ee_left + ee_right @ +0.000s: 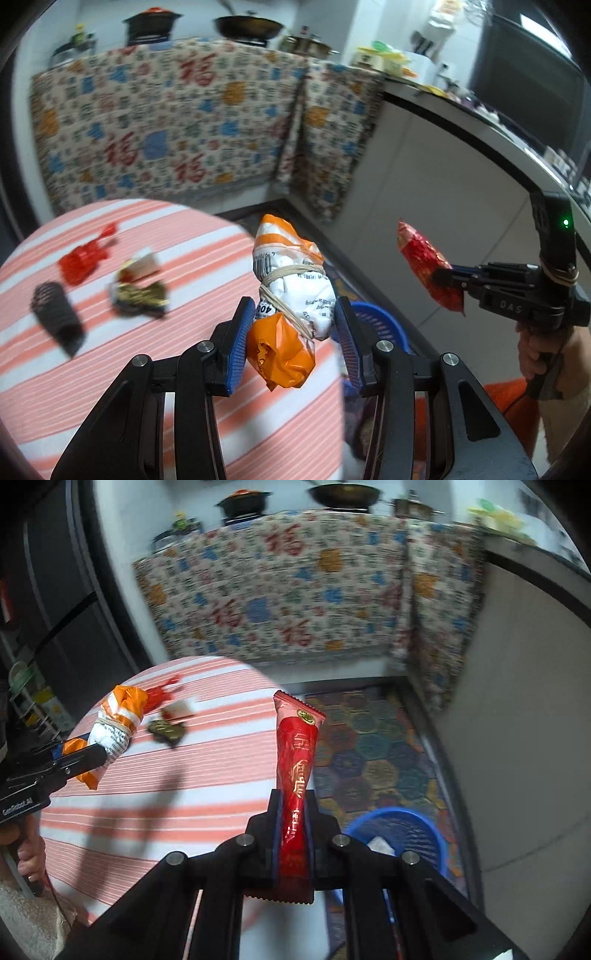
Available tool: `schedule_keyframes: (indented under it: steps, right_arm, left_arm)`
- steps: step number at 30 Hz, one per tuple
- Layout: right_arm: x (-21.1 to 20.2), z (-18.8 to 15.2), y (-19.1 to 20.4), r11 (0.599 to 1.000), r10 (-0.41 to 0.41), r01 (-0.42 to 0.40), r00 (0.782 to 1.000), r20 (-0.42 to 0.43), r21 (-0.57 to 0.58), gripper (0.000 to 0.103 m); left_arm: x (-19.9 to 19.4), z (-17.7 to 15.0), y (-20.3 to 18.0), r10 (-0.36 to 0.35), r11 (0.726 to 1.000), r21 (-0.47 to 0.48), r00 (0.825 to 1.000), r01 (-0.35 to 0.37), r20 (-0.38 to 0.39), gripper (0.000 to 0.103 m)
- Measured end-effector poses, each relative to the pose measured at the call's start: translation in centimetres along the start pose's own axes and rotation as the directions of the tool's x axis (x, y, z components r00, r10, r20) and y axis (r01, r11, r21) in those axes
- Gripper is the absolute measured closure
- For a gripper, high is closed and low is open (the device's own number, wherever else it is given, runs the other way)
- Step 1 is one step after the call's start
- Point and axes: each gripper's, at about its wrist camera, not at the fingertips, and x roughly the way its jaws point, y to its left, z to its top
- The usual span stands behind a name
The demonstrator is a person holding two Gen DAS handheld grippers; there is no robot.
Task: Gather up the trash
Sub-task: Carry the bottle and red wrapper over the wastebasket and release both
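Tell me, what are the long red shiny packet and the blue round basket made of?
The long red shiny packet looks like thin plastic film: glossy, creased, with a zigzag crimped end. The blue round basket looks like hard moulded plastic, with a slatted wall.

red wrapper [295, 771], orange-white striped tablecloth [207, 775]

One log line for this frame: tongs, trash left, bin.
left tongs: shut on orange bundle | right tongs: shut on red wrapper | table: three-plus scraps | blue bin: below
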Motion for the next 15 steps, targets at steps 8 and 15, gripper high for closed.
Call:
schedule_keyframes:
  steps: [8, 15]
  right_arm:
    - [-1.0, -2.0, -9.5, 0.991, -0.083, 0.085, 0.996, -0.025, 0.102, 0.092]
    - [1.1, -4.2, -15.8, 0.976, -0.072, 0.086, 0.994, -0.077, 0.198, 0.092]
  left_arm:
    - [7.0, 0.9, -8.9, -0.098, 0.991, 0.088, 0.993, 0.103, -0.061, 0.058]
    - [11.8, 0.4, -12.7, -0.135, 0.985, 0.088, 0.984, 0.145, -0.114, 0.058]
